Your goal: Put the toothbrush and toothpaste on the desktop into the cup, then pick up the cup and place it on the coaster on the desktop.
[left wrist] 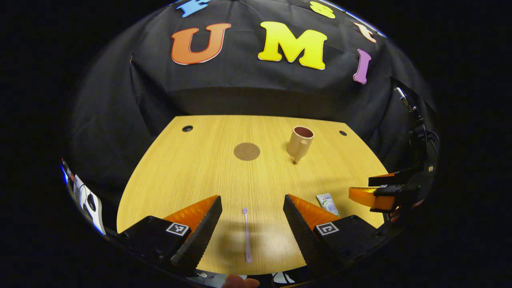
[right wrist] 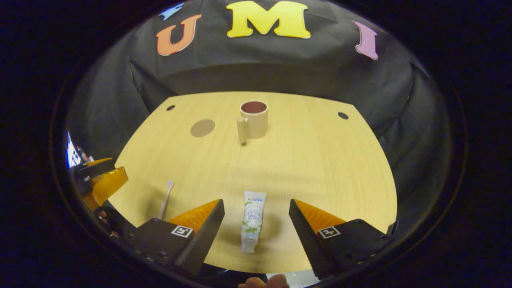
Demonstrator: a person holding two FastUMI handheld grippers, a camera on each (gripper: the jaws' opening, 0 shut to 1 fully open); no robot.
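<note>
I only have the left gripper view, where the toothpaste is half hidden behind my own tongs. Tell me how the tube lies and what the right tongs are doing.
Observer: In the right gripper view the toothpaste lies flat on the desktop, its full length in sight, cap end nearest the camera.
Operator: Report the right tongs.
Observer: The right tongs are open, one finger on each side of the tube, neither touching it.
Operator: Now the cup handle; give me its direction.
Observer: From the right side the cup stands upright, its handle toward the camera, slightly on the coaster side.
</note>
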